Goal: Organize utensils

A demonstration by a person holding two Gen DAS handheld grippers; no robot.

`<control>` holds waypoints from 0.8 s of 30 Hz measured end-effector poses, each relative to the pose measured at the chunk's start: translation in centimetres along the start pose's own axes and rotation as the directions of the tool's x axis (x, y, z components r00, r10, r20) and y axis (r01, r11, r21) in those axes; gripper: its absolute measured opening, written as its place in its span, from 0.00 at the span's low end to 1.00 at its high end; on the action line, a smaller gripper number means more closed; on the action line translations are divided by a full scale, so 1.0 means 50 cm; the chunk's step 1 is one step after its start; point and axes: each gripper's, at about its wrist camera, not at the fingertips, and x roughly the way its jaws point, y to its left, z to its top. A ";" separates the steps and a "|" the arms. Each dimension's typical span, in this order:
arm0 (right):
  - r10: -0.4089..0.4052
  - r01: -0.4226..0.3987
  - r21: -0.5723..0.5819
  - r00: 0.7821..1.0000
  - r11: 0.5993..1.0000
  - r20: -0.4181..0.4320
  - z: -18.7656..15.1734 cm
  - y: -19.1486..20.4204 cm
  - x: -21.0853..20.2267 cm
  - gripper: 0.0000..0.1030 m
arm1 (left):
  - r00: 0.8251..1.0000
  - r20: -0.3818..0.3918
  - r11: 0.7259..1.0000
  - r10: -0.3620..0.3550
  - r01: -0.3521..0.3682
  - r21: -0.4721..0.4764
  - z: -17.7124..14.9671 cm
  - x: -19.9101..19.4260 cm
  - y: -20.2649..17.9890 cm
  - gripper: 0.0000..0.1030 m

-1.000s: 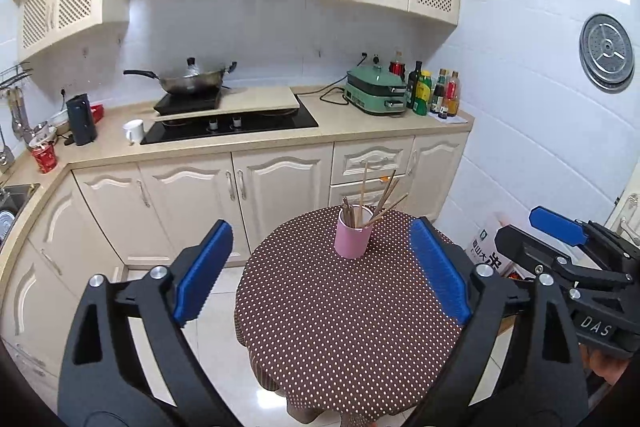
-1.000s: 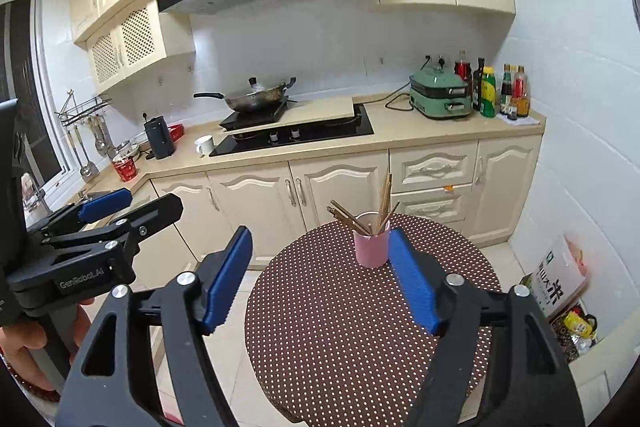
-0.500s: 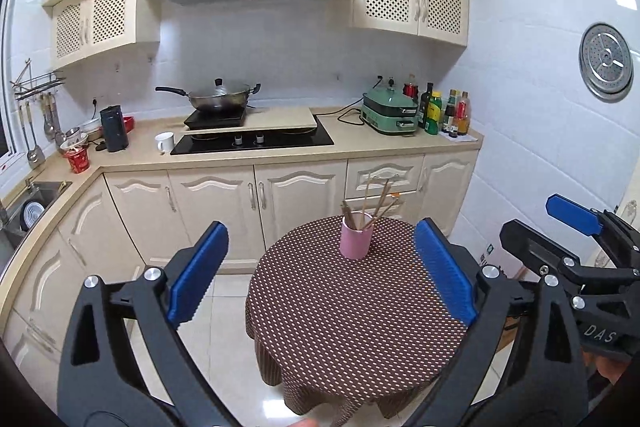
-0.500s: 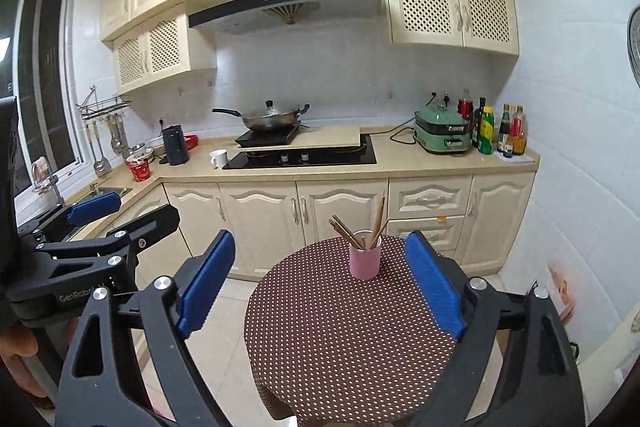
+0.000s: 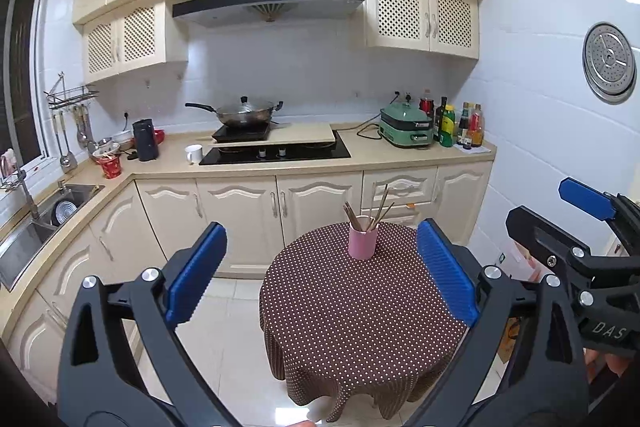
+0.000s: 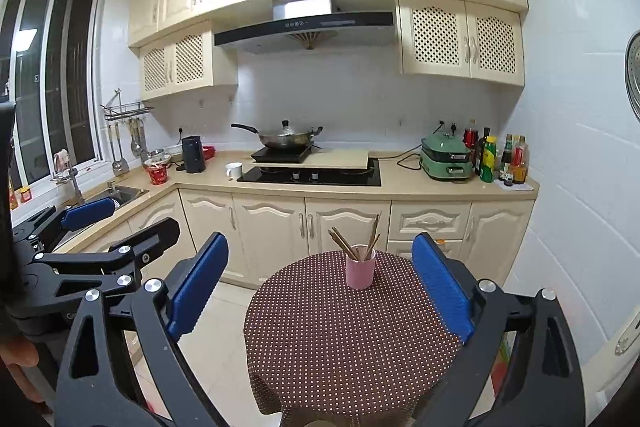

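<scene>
Both hand-held grippers (image 5: 322, 267) (image 6: 320, 279) drew back, jaws wide (empty); chopsticks (image 5: 366, 211) blur in the pink cup (image 5: 362, 242).

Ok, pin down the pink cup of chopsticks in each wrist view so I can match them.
Left wrist: pink cup right of centre, at the far side of the round dotted table.
Right wrist: pink cup right of centre, same far edge.
Shared landmark: green electric cooker on the counter.

One pink cup (image 5: 362, 243) holding several chopsticks (image 5: 379, 203), exact number unclear; one round table (image 5: 360, 323); one wok (image 5: 246, 113); one white mug (image 5: 194, 153); two open grippers.
</scene>
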 end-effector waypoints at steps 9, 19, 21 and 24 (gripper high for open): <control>0.010 -0.009 -0.015 0.999 1.000 0.053 0.013 0.001 -0.048 0.87 | 0.997 0.066 0.999 0.042 -0.042 -0.001 0.008 -0.070 -0.012 0.91; 0.023 -0.022 -0.021 0.997 1.000 0.076 0.015 0.010 -0.075 0.88 | 0.993 0.100 0.998 0.062 -0.061 -0.010 0.017 -0.103 -0.002 0.91; 0.024 -0.023 -0.021 0.997 1.000 0.078 0.016 0.012 -0.074 0.88 | 0.993 0.099 0.998 0.064 -0.063 -0.011 0.017 -0.105 0.003 0.91; 0.029 -0.028 -0.022 0.997 0.999 0.077 0.017 0.019 -0.072 0.88 | 0.993 0.098 0.998 0.070 -0.069 -0.014 0.016 -0.106 0.009 0.91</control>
